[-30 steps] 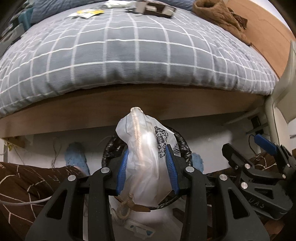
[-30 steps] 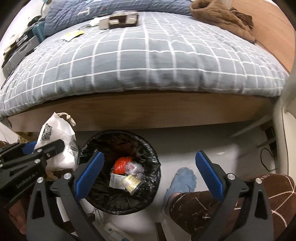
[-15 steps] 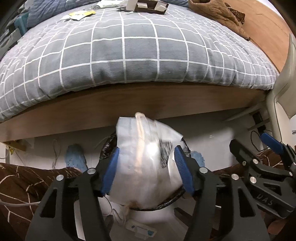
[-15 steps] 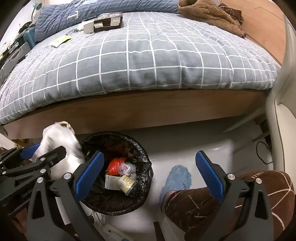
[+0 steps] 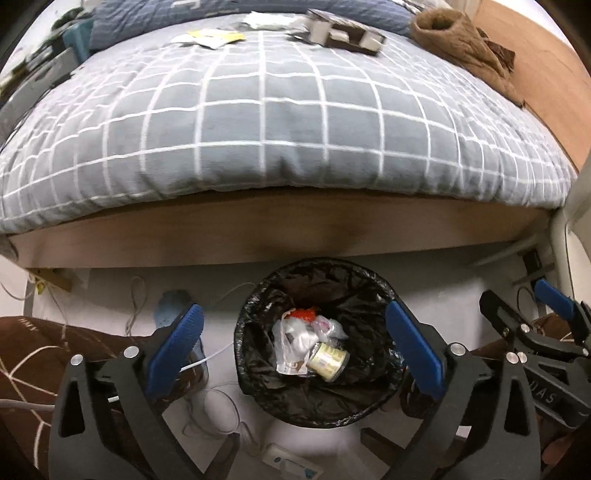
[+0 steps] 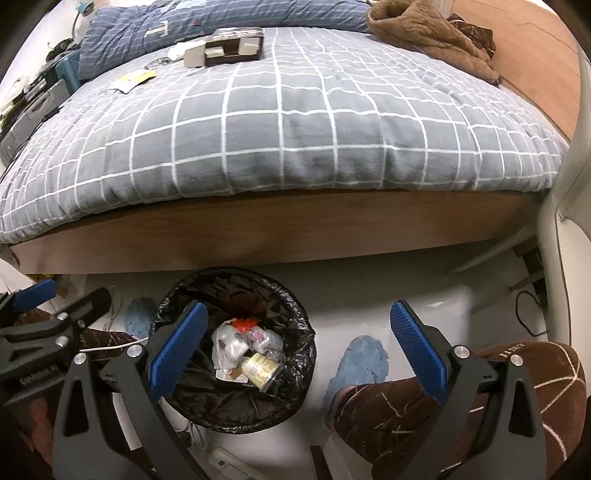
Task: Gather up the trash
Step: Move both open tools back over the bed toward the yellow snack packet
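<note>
The bin (image 5: 317, 343), lined with a black bag, stands on the floor just in front of the bed (image 5: 258, 133). The left tool (image 5: 291, 347) hangs above the bin with its jaws opening wide and nothing between the blue pads. Inside the bin lies a white plastic bag (image 5: 295, 339), crumpled, beside a yellowish jar (image 5: 328, 361) and a red scrap (image 5: 303, 314) toward the bed side.

The right tool (image 6: 299, 350) hangs over the bin's right edge and the floor beside it, jaws spread wide and empty. In its view the left tool (image 6: 44, 314) shows at the bin's left.

On the bed, well apart from the bin, lie a brown box (image 6: 231, 46) and a yellow wrapper (image 6: 135, 78) near the far side of the grey checked cover. A brown blanket (image 6: 428, 33) is heaped at the bed's far right corner.

Blue slippers sit either side of the bin: one (image 6: 360, 363) to its right and one (image 5: 171, 308) to its left. The person's brown patterned trouser leg (image 6: 480, 398) is just right of the bin. A white power strip (image 5: 288, 463) lies on the floor on the bin's near side.
</note>
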The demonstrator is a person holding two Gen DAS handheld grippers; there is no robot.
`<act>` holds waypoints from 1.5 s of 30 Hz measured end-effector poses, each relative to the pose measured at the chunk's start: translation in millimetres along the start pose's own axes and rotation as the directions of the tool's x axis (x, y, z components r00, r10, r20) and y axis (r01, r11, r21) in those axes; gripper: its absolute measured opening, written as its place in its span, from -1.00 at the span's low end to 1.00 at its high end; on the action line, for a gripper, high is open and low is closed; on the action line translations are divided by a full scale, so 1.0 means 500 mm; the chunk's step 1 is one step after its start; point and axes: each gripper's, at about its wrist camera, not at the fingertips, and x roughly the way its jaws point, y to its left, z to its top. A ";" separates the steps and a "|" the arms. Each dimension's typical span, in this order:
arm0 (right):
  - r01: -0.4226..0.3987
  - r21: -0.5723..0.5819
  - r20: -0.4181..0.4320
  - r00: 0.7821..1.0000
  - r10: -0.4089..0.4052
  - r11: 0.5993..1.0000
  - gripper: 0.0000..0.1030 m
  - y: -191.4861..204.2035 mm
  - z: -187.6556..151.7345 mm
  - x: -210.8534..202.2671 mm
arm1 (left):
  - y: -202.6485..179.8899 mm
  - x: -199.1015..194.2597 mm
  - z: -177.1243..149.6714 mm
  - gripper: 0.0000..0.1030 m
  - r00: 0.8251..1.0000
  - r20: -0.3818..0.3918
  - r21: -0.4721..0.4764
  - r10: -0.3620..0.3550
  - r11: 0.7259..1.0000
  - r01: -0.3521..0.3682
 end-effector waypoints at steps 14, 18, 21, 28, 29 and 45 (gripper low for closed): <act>-0.013 -0.025 0.084 0.996 0.015 1.000 0.85 0.023 0.048 -0.078 | 0.020 -0.086 0.030 0.89 0.998 0.058 -0.013 0.021 1.000 -0.020; -0.018 -0.035 0.110 0.994 0.022 0.999 0.85 0.032 0.062 -0.102 | 0.026 -0.108 0.040 0.89 0.997 0.073 -0.022 0.026 0.999 -0.025; -0.022 -0.042 0.128 0.991 0.027 0.999 0.85 0.035 0.072 -0.120 | 0.030 -0.127 0.049 0.89 0.995 0.090 -0.028 0.035 0.999 -0.032; -0.024 -0.048 0.155 0.987 0.031 0.999 0.85 0.036 0.102 -0.154 | 0.032 -0.172 0.076 0.89 0.990 0.132 -0.031 0.058 0.998 -0.054; -0.023 -0.050 0.159 0.987 0.030 0.998 0.85 0.037 0.106 -0.160 | 0.031 -0.179 0.082 0.89 0.989 0.136 -0.029 0.058 0.998 -0.055; -0.013 -0.061 0.238 0.971 0.028 0.998 0.85 0.043 0.197 -0.228 | 0.061 -0.255 0.171 0.89 0.977 0.199 -0.051 0.072 0.997 -0.064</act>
